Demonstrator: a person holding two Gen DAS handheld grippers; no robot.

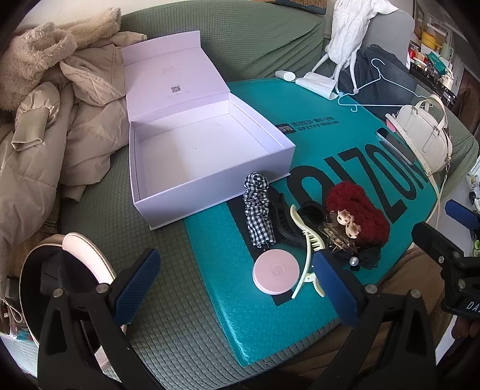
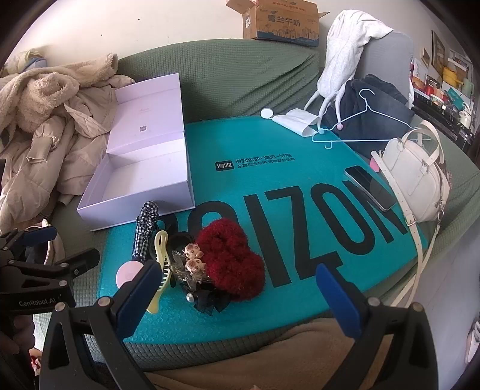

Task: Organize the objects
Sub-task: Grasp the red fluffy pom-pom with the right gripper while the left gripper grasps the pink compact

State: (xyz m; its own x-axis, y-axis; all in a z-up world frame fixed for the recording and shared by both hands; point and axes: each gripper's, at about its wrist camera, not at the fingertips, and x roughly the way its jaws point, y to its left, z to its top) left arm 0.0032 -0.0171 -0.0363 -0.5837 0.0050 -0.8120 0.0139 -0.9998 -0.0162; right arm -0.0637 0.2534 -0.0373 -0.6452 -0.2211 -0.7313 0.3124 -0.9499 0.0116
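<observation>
An open, empty white box [image 1: 192,156] [image 2: 141,186] sits at the left edge of a teal mat [image 1: 270,315] [image 2: 270,168]. In front of it lies a pile of hair accessories: a checked scrunchie [image 1: 258,210] [image 2: 145,225], a cream claw clip [image 1: 309,255] [image 2: 160,261], a black clip [image 1: 283,219], a red fluffy scrunchie [image 1: 357,216] [image 2: 234,258], bear hair ties [image 1: 348,223] [image 2: 193,258], a black bow [image 1: 363,255] [image 2: 213,300] and a pink round compact [image 1: 276,271] [image 2: 127,274]. My left gripper [image 1: 237,288] is open, above the compact. My right gripper [image 2: 240,294] is open, above the pile.
A beige coat [image 1: 45,126] [image 2: 39,126] lies left of the box on the green sofa [image 1: 240,39]. A phone [image 2: 369,187], a white handbag [image 2: 414,180], a blue hanger [image 2: 366,120] and dark clothes [image 2: 372,114] lie at the right. A cardboard box [image 2: 282,21] sits behind.
</observation>
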